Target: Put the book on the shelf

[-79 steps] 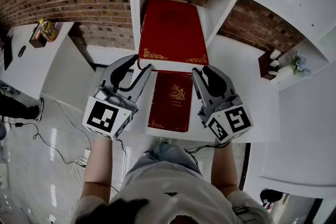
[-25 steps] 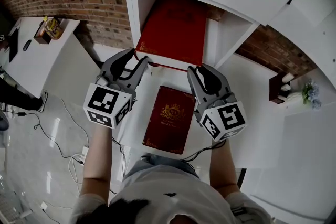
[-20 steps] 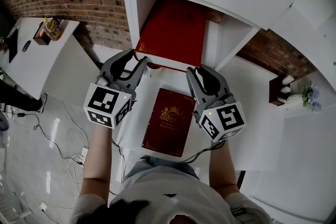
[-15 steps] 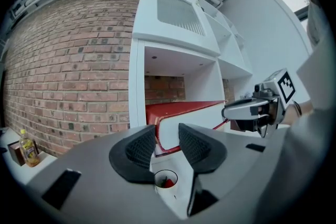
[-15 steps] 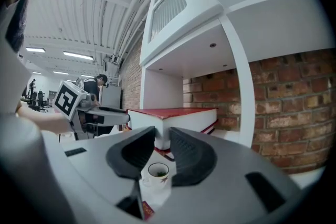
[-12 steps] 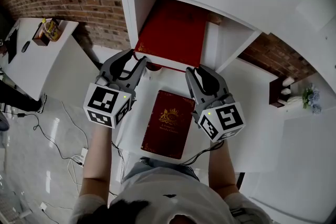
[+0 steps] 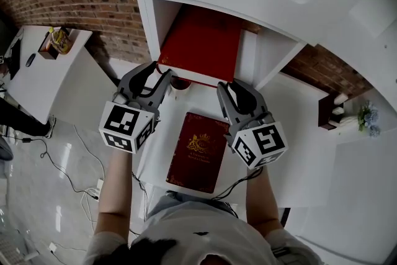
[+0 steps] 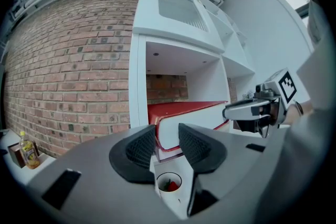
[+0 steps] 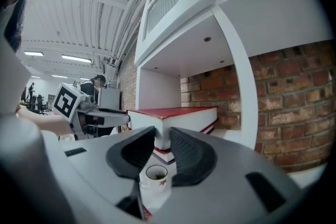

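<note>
Spare volume: dark red hardcover book with a gold emblem (image 7: 197,152), flat on the white table (image 7: 291,127), below and between both claws, untouched.
Left gripper (image 7: 161,74): jaws partly spread, clamped on the big book's near left corner.
Right gripper (image 7: 231,90): jaws narrower, clamped on its near right corner.
Cup: small white cup (image 8: 169,182), on the table under the held edge.
Task item: thick bright red hardcover book (image 7: 201,43), level, far part inside the compartment, near edge jutting out.
Housing: white open shelf compartment (image 7: 263,56).

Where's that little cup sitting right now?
In the head view the cup stands on the white table, left of centre, just in front of the big red book, beside the left gripper and beyond the smaller red book.
</note>
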Tool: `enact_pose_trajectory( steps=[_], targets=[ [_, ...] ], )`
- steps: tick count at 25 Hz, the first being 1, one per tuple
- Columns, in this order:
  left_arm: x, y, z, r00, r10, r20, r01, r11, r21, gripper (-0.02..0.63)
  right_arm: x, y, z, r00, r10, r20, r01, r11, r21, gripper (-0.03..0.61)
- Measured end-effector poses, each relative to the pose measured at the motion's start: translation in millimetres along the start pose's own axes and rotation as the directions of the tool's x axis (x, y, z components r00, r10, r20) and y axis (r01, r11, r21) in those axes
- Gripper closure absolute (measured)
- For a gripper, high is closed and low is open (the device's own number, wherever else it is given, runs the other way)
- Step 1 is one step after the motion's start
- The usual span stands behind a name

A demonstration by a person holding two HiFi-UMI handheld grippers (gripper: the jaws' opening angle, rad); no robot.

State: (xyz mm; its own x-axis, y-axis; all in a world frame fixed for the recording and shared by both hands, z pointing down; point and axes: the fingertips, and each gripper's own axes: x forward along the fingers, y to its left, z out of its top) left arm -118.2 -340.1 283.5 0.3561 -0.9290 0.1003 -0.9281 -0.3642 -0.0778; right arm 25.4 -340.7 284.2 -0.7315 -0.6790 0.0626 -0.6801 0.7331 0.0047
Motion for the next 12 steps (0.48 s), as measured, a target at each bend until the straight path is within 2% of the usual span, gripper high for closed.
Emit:
enact_pose_trajectory(
  steps=[6,12],
  targets=[
    [1.5,0.1,1.0,1.0,0.003,0.002,-0.004,1.0,0.014,0.466,0.7,-2.0,0.3,1.0,0.004,0.011,-0.004,1.0,0.013,0.476],
    [-2.3,-1.5,1.6,0.999,0.021,0.025,-0.022,0.997,0.075,0.466,-2.0,-2.4,1.8,0.999,-0.008,0.04,0.007,0.999,0.038,0.471]
  ],
)
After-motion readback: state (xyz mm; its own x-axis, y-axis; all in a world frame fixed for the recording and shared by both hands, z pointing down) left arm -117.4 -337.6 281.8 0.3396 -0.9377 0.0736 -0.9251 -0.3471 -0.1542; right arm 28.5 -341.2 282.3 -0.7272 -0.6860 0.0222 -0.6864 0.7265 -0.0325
